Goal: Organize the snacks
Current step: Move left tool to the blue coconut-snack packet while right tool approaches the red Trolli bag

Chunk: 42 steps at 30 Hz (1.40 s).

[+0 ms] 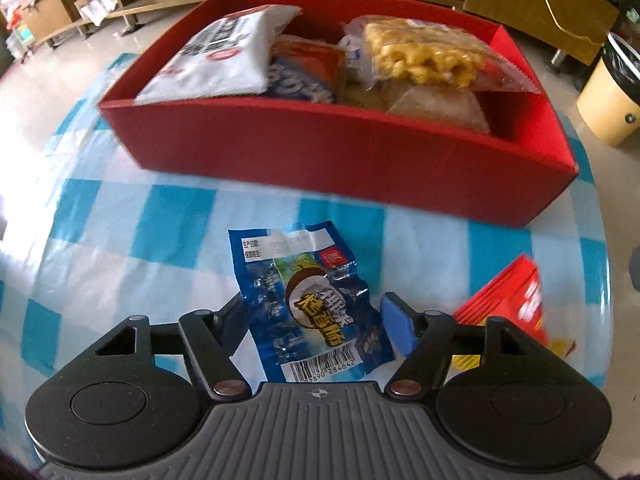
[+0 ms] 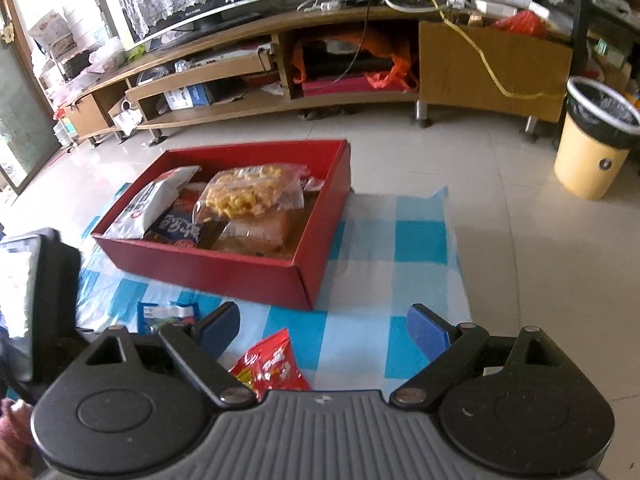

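A blue snack packet (image 1: 308,304) lies flat on the blue-and-white checked cloth (image 1: 160,220), in front of the red box (image 1: 320,152). My left gripper (image 1: 312,308) points down over it with a finger on each side. Its right pad (image 1: 396,324) stands just clear of the packet, and the left finger is partly hidden behind the packet's edge. A red snack packet (image 2: 268,364) lies under my right gripper (image 2: 324,314), which is open and empty; the same packet (image 1: 512,300) shows to the right in the left wrist view. The red box (image 2: 208,272) holds a white bag (image 1: 224,56), a yellow snack bag (image 1: 424,56) and other packets.
The cloth (image 2: 400,248) covers part of a tiled floor. A long wooden TV stand (image 2: 360,96) runs along the back. A yellow bin with a black liner (image 2: 592,152) stands at the right. The left gripper's dark body (image 2: 48,300) and a hand (image 2: 12,432) are at the left.
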### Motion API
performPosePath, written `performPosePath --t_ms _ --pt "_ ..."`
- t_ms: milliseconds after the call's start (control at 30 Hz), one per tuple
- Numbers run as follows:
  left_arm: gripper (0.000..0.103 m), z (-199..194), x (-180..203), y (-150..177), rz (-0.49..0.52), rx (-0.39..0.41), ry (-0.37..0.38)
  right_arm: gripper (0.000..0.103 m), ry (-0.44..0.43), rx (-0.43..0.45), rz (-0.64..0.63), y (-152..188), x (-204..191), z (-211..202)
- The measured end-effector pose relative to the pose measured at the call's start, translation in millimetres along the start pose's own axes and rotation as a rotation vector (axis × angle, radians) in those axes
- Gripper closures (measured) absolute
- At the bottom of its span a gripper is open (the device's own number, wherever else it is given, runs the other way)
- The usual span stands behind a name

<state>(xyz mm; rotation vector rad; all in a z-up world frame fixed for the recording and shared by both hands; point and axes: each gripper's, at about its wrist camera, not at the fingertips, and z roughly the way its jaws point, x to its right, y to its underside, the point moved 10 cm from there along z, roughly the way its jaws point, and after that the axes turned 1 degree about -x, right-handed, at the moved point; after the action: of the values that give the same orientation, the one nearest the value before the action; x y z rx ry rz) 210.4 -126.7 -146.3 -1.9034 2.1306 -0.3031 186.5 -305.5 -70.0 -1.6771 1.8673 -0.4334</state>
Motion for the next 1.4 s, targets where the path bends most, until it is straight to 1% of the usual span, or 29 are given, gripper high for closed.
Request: performPosePath --t_ms 67,100,133,200,267,300,333,367,400,433,533,600,633,667,700,733,767,800,933,1033,1167,1333,1400 --pt "0.028 -2 -14 7 0.012 -0.01 -0.007 0.015 0.001 -0.03 0.003 6 1 7" --pt "0.03 -3 -21 10 0.012 -0.012 -0.004 0.015 0.001 -0.047 -0.006 10 -1 11" --pt "0.039 -6 -28 13 0.013 -0.009 -0.004 0.015 0.002 -0.06 -0.019 13 -2 15" --pt "0.044 -12 -37 15 0.01 -0.01 0.028 0.015 0.003 -0.084 -0.045 20 -9 22" --pt "0.044 -14 -42 18 0.012 -0.025 0.045 0.015 -0.015 -0.114 -0.081 28 -17 31" --pt "0.043 -13 -43 19 0.023 -0.029 0.05 0.015 -0.021 -0.13 -0.098 33 -21 35" --pt "0.036 -13 -44 19 0.016 -0.024 0.05 0.015 -0.024 -0.149 -0.116 37 -24 40" --pt "0.028 -13 -43 17 0.007 -0.019 0.049 0.015 -0.025 -0.162 -0.13 40 -25 44" --pt "0.011 -12 -41 17 0.005 -0.014 0.057 0.015 -0.026 -0.171 -0.137 43 -27 47" --pt "0.006 -11 -40 17 0.005 -0.009 0.063 0.015 -0.029 -0.184 -0.14 46 -28 51" --pt "0.006 -2 -26 15 0.026 -0.01 0.036 0.015 -0.024 -0.204 -0.149 50 -29 58" --pt "0.004 4 -19 17 0.053 -0.013 -0.005 0.015 -0.016 -0.211 -0.161 51 -28 61" --pt "0.005 4 -19 17 0.047 0.008 -0.009 0.015 -0.015 -0.215 -0.164 52 -28 62" --pt "0.007 3 -19 19 0.039 0.01 0.002 0.015 -0.015 -0.219 -0.166 53 -28 63" --pt "0.015 3 -18 19 0.033 0.009 0.02 0.015 -0.016 -0.222 -0.168 54 -27 64" --pt "0.028 1 -20 19 0.034 0.013 0.015 0.015 -0.016 -0.224 -0.17 54 -28 65" --pt "0.028 -2 -22 19 0.04 0.02 0.013 0.015 -0.016 -0.224 -0.174 55 -28 66" --pt "0.028 -2 -26 20 0.041 0.009 0.004 0.015 -0.016 -0.224 -0.176 55 -29 66" --pt "0.028 -2 -35 25 0.014 -0.016 0.018 0.015 -0.03 -0.221 -0.183 54 -33 64" --pt "0.028 -3 -38 25 0.007 -0.018 0.038 0.015 -0.043 -0.218 -0.18 52 -33 61" --pt "0.028 -10 -40 21 -0.003 -0.017 0.086 0.015 -0.052 -0.231 -0.179 53 -32 64" --pt "0.028 -11 -31 21 0.025 -0.02 0.12 0.015 -0.075 -0.267 -0.229 61 -40 74" --pt "0.028 -10 -29 23 0.035 -0.025 0.122 0.013 -0.069 -0.28 -0.253 64 -42 79"
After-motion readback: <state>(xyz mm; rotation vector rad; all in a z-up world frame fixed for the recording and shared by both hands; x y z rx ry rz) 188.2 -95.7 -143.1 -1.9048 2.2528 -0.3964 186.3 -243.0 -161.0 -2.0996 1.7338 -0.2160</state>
